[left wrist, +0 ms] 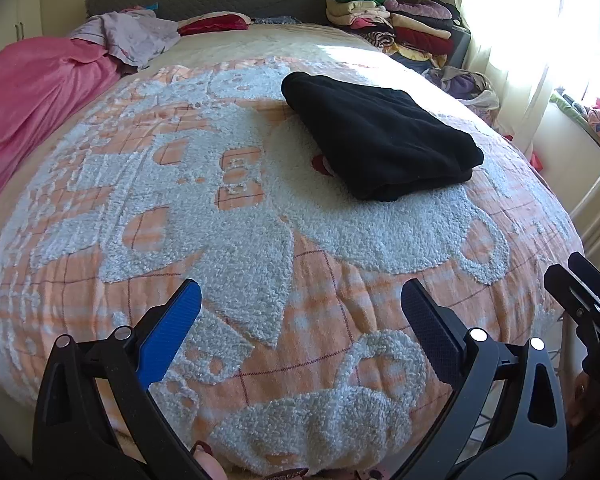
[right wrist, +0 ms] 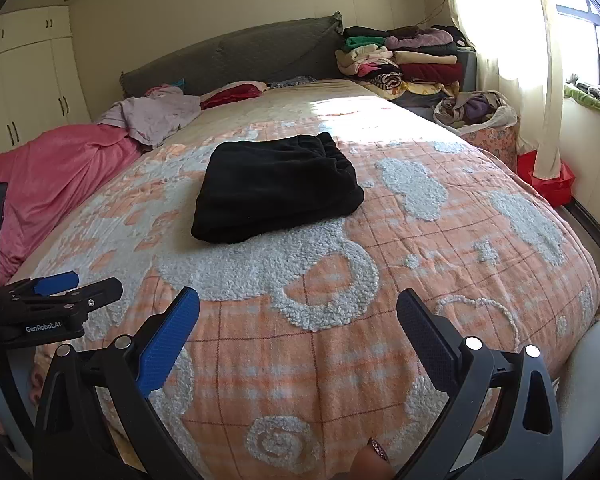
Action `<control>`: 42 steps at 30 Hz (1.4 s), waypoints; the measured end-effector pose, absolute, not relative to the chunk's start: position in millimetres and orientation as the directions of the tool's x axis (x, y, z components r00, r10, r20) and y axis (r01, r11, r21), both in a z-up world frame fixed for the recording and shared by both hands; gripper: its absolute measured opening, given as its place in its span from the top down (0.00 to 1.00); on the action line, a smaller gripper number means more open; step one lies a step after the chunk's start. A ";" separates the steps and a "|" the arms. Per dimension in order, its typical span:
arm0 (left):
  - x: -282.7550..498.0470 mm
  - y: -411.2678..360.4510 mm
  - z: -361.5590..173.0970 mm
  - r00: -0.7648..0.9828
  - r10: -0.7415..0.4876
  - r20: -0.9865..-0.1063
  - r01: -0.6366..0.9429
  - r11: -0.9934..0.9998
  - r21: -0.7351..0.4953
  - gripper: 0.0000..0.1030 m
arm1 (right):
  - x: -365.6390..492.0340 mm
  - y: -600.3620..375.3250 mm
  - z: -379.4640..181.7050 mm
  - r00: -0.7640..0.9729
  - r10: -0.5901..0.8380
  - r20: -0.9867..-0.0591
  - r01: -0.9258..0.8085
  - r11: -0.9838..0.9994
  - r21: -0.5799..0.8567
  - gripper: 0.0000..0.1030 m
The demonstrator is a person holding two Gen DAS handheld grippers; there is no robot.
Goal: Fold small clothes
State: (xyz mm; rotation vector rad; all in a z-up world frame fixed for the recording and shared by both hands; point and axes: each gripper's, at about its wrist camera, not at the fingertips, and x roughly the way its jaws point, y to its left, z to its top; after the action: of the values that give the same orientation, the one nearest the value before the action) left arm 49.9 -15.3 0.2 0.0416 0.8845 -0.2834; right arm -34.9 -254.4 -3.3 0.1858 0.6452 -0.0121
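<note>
Bed (right wrist: 480, 240) under an orange-and-white patterned blanket fills both views; black garment (right wrist: 276, 188) lies folded mid-bed, well apart from both grippers; left gripper (left wrist: 300, 312) and right gripper (right wrist: 298, 316) hover near the foot, fingers spread wide, empty.

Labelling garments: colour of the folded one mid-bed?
Black: the folded fleece garment shows best in the right wrist view.

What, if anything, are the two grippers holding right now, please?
Nothing: the left gripper and right gripper are both open and empty, short of the folded black garment on the bedspread.
</note>
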 end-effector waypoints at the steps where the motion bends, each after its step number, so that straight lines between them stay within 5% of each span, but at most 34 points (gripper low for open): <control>1: 49.8 -15.0 -0.2 0.598 -0.225 -0.769 0.259 0.963 -0.080 0.09 | -35.0 -254.7 -3.4 0.800 0.047 -0.599 0.069 0.983 0.169 0.04; 42: 45.3 -8.3 10.8 0.616 -0.211 -0.759 0.236 0.969 -0.078 0.09 | -40.5 -257.3 1.9 0.803 0.032 -0.594 0.072 0.986 0.151 0.04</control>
State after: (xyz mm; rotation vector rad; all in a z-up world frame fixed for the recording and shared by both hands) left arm 45.3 -8.3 10.8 0.0308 0.8695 -0.2574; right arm -40.5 -257.3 1.9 0.1693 0.6382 -0.0213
